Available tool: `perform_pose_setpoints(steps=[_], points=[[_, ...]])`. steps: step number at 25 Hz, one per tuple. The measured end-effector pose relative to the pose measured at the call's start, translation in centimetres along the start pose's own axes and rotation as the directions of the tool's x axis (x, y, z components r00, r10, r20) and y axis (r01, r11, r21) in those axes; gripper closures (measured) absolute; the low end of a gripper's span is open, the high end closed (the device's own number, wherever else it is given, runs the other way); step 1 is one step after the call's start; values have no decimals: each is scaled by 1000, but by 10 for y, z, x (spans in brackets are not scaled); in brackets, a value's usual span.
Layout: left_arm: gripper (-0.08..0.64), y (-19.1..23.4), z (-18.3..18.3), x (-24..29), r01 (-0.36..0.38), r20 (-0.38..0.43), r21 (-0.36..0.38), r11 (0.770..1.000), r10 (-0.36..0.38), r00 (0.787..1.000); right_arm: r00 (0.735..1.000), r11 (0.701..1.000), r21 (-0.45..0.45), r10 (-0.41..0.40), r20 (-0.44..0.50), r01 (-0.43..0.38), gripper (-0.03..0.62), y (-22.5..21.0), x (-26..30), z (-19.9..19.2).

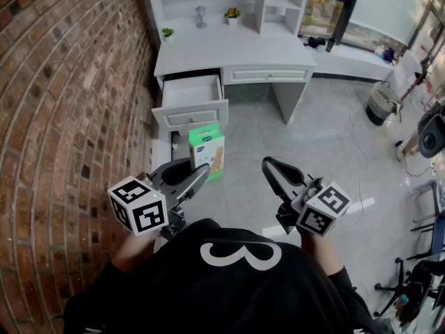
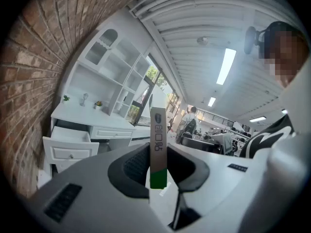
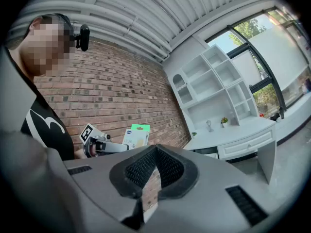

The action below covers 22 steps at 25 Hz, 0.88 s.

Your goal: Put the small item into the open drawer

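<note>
White "3" on black shirt (image 1: pixel 174 284); box (image 1: pixel 207 152) print illegible.

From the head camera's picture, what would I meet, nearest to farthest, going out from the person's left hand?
Left gripper → green-and-white box in its jaws → open drawer → white desk top → shelf unit.

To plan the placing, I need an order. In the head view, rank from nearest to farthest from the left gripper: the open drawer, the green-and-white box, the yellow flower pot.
1. green-and-white box, held in the jaws of the left gripper.
2. open drawer, ahead, at the desk's left end.
3. yellow flower pot, at the desktop's back.
</note>
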<state>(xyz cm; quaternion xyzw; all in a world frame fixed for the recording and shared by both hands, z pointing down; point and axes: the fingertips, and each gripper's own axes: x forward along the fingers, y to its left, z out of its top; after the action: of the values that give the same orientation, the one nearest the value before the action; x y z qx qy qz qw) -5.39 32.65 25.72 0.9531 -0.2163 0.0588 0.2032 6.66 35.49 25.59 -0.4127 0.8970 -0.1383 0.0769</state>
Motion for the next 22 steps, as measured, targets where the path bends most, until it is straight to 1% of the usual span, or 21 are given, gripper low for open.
perform_pose_setpoints(steps=[6,11,16,19,22], points=[[471,1,-3,1,6,3,0,1000,-6,1000,1000,1000,-9,-7,1,7,584,0,-4,-3],[471,5,-6,5,14,-6,-3,1000,-14,1000,1000,1000,5,-28,3,28,583,-7,-1,-8],[471,16,-13,13,15,-2,-10,1000,-15,1000,1000,1000,21,-16,5,16,584,-17,6,-18],[471,24,-23,14,3,0,-25,1000,-3,1000,1000,1000,18,-7,9,7,584,-21,9,-27],[471,26,-29,16,-17,-2,-55,998,17,1000,1000,1000,24,-3,9,3,584,-23,6,-30]])
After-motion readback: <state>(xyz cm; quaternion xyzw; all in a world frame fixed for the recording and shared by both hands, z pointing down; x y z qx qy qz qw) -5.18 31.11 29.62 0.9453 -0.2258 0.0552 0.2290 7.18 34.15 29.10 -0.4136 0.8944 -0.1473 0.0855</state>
